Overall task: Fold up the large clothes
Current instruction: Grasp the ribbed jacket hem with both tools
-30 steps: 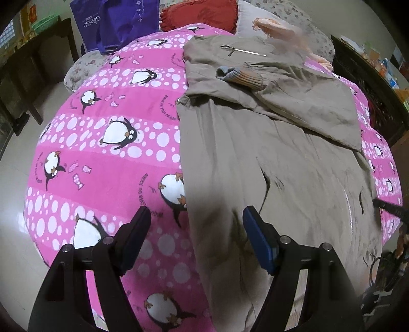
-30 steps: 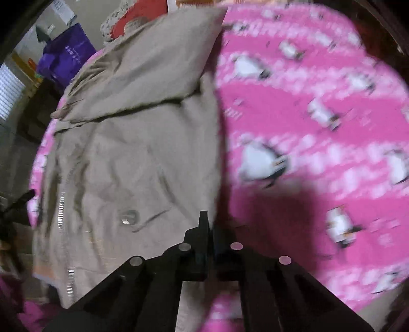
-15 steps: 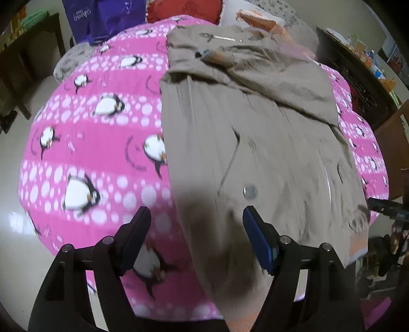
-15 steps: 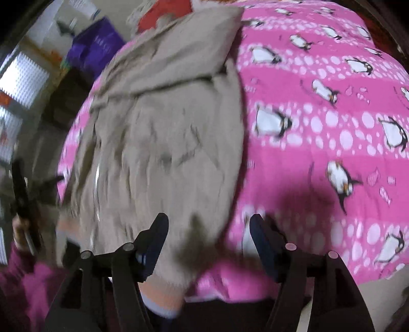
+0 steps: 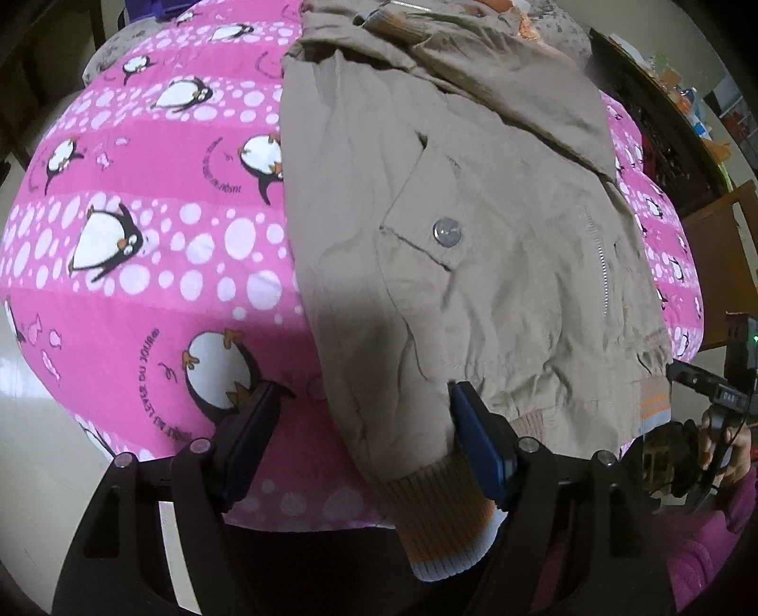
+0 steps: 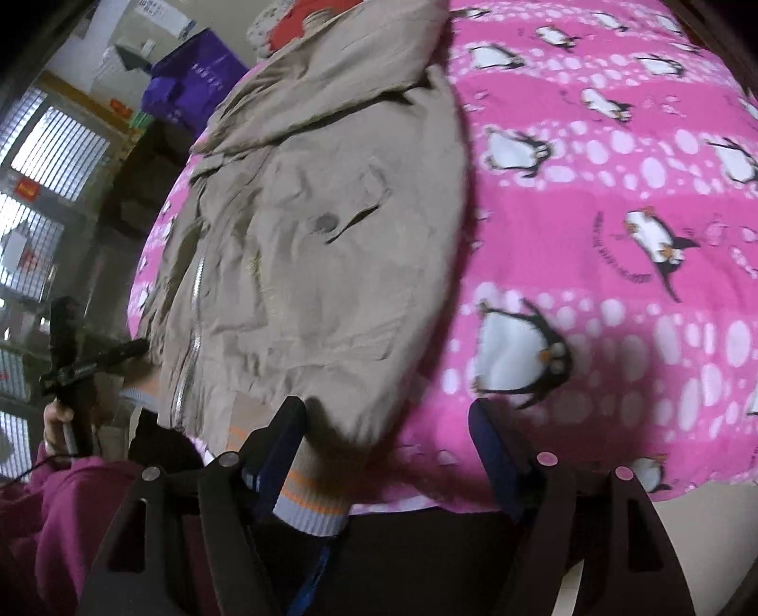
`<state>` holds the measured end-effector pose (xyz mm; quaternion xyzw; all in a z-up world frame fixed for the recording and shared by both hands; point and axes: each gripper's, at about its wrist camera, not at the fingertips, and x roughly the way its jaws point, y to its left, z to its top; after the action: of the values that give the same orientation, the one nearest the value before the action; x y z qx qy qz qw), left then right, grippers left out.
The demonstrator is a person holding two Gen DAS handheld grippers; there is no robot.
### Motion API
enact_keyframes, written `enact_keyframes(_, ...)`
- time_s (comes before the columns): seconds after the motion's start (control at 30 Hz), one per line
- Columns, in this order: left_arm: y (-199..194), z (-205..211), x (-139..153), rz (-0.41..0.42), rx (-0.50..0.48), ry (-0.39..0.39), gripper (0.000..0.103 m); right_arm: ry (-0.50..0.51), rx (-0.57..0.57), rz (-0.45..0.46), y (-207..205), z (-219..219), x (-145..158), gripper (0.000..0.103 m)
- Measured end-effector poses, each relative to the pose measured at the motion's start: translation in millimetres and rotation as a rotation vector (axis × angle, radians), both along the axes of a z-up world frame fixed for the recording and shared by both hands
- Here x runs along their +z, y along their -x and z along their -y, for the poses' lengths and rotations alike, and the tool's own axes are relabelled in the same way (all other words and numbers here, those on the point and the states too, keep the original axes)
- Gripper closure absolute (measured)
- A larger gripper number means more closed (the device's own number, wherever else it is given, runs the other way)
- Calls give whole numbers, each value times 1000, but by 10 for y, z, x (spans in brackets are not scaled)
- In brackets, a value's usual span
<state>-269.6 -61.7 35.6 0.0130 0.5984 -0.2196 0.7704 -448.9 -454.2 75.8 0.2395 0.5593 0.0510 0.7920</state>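
Observation:
A large beige zip jacket [image 5: 473, 227] lies front up on a bed with a pink penguin cover [image 5: 142, 237]. Its sleeves are folded across the chest at the far end. Its ribbed hem with orange and white stripes [image 5: 440, 516] hangs over the near bed edge. My left gripper [image 5: 362, 426] is open, its jaws on either side of the jacket's left hem corner. In the right wrist view the jacket [image 6: 312, 227] fills the left half. My right gripper [image 6: 386, 436] is open around the right hem corner [image 6: 308, 493].
A purple bag [image 6: 199, 85] and a red pillow [image 6: 303, 23] sit at the head of the bed. Dark wooden furniture [image 5: 663, 118] stands along the bed's right side. The person's purple sleeve [image 6: 61, 521] and the other gripper [image 6: 71, 350] show at the left.
Both grippers have pulled back from over the jacket to the near bed edge. The right gripper, shut a second ago, has opened. The hem now lies between both pairs of jaws.

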Motion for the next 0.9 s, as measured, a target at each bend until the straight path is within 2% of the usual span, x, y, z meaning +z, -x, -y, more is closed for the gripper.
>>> enact_keyframes(0.17, 43, 10, -11, -9, -23, -5, 29, -84, 62, 19, -159, -277, -24, 30)
enact_keyframes(0.33, 69, 27, -57, -23, -44, -6, 28, -62, 101, -12, -308, -487, -126, 29)
enact_keyframes(0.9, 34, 82, -113, -20, -53, -20, 26, -74, 84, -20, -320, -449, -131, 27)
